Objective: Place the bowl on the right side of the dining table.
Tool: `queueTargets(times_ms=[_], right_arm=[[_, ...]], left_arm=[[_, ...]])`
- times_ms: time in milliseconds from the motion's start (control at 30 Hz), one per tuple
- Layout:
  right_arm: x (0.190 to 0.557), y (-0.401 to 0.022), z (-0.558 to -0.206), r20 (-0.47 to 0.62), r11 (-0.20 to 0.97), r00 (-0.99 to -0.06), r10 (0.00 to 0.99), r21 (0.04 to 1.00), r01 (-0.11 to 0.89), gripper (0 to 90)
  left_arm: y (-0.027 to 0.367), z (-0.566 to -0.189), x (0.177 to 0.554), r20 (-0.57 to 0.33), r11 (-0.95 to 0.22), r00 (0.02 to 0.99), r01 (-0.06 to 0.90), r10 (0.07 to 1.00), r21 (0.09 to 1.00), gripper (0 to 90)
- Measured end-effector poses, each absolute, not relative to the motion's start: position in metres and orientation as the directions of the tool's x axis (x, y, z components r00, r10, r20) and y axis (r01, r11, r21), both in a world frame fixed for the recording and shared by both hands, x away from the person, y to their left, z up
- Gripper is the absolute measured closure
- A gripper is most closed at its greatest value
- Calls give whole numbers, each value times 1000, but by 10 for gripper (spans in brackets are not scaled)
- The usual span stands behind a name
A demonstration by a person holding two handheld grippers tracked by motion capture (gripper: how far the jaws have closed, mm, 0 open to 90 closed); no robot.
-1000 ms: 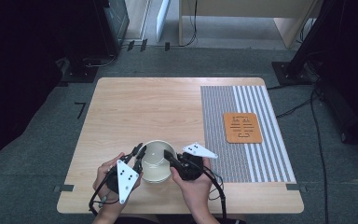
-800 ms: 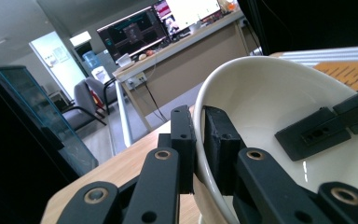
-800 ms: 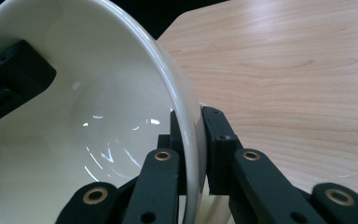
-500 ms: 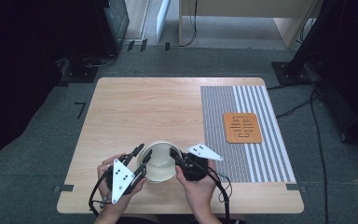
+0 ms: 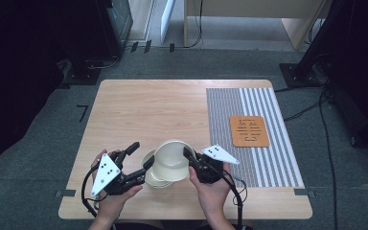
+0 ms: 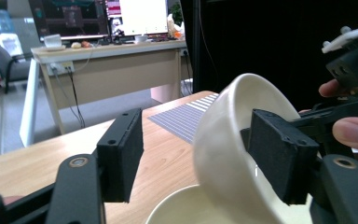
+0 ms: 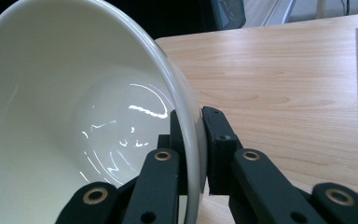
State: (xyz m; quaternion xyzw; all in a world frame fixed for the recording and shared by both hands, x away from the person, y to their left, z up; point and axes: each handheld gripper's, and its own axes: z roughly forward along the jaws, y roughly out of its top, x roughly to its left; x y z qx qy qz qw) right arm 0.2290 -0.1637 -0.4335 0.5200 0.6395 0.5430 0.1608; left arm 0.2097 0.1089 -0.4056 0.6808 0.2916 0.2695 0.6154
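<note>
two cream bowls are seen in the high view near the front edge of the wooden table point(image 5: 139, 110): the upper bowl point(image 5: 171, 159) is tilted and lifted partly out of the lower bowl point(image 5: 151, 178), which sits flat on the wood. the right gripper point(image 5: 188, 154) is clamped on the upper bowl's rim, while the left gripper point(image 5: 141, 158) is held beside the bowls with its jaws spread. a striped mat point(image 5: 249, 134) is laid over the right part of the table, with an orange coaster point(image 5: 249, 131) resting on it, well apart from the bowls.

in the left gripper view, the left gripper point(image 6: 200, 158) is shown with its jaws apart; they have just been opening, and the upper bowl point(image 6: 223, 144) is placed between them, its wall close to the far pad, yet no squeeze on it is seen. the lower bowl point(image 6: 186, 212) is glimpsed beneath, at the bottom edge.

in the right gripper view, the right gripper point(image 7: 193, 135) is seen pinched tight on the wall of the upper bowl point(image 7: 74, 121), one pad inside and one outside, the bowl tipped on its side.

as a judgement, the separating of the stack is well under way: the upper bowl has been freed from the left grip and raised. what is left appears to be carrying it clear and setting it down, perhaps toward the mat.
</note>
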Motion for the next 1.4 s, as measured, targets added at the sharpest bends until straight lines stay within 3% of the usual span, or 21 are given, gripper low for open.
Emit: queueTargets(times_ms=[633, 967, 1400], right_arm=[[231, -186, -426, 357, -161, -368, 859, 869, 468, 842], [232, -192, -426, 353, -163, -354, 866, 869, 467, 842], [234, -204, -425, 355, -180, -325, 877, 869, 462, 841]], left_arm=[[158, -414, 229, -91, 10, 550, 148, 830, 989, 320], [187, -433, 241, -140, 37, 449, 232, 883, 972, 326], [194, -461, 255, -175, 18, 398, 368, 901, 930, 313]])
